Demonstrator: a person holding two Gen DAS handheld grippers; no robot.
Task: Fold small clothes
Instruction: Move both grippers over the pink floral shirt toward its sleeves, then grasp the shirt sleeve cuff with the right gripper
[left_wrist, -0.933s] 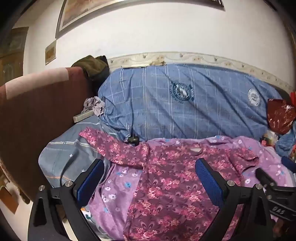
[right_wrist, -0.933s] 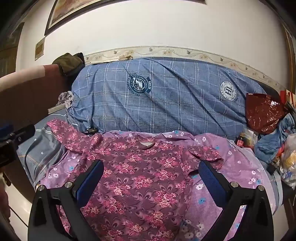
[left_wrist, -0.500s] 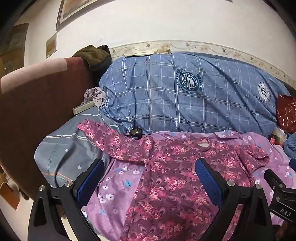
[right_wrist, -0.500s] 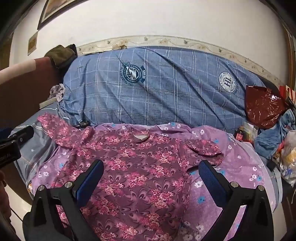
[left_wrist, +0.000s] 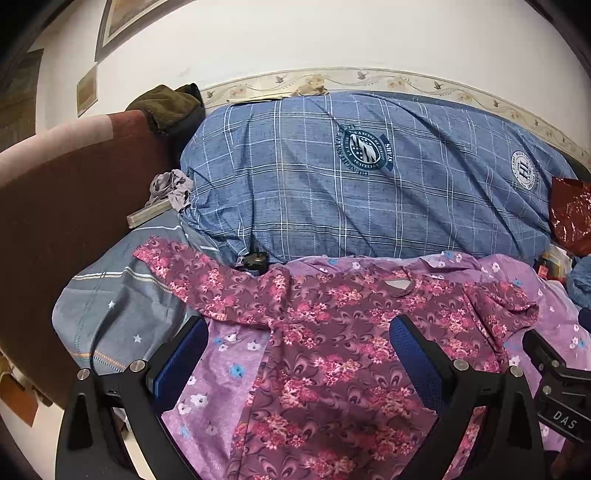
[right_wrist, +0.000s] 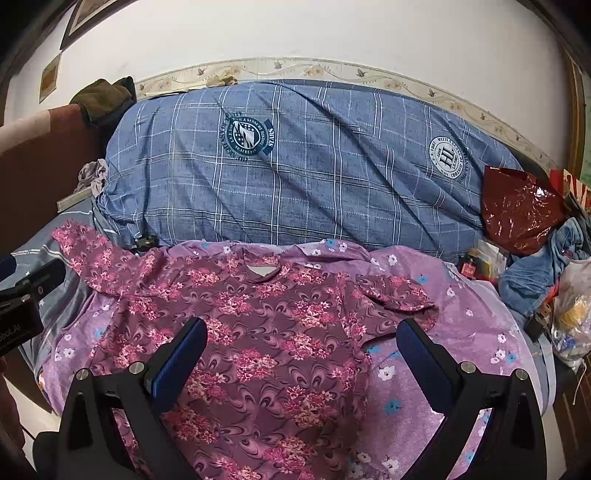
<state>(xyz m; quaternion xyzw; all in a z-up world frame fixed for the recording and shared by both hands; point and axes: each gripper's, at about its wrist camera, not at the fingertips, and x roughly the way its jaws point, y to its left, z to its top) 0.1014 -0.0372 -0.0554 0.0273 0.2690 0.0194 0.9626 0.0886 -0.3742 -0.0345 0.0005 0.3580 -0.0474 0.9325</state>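
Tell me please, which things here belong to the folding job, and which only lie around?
For the job:
floral shirt, spread flat
left gripper, open
right gripper, open

Lying about:
blue checked bedding
red foil bag
olive garment
grey cloth
lilac flowered sheet

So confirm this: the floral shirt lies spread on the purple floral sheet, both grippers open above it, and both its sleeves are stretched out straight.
Not quite. The floral shirt does lie on the purple floral sheet, with the left gripper and right gripper open above it. But only one sleeve is stretched out; the other sleeve is folded back, as the right wrist view shows.
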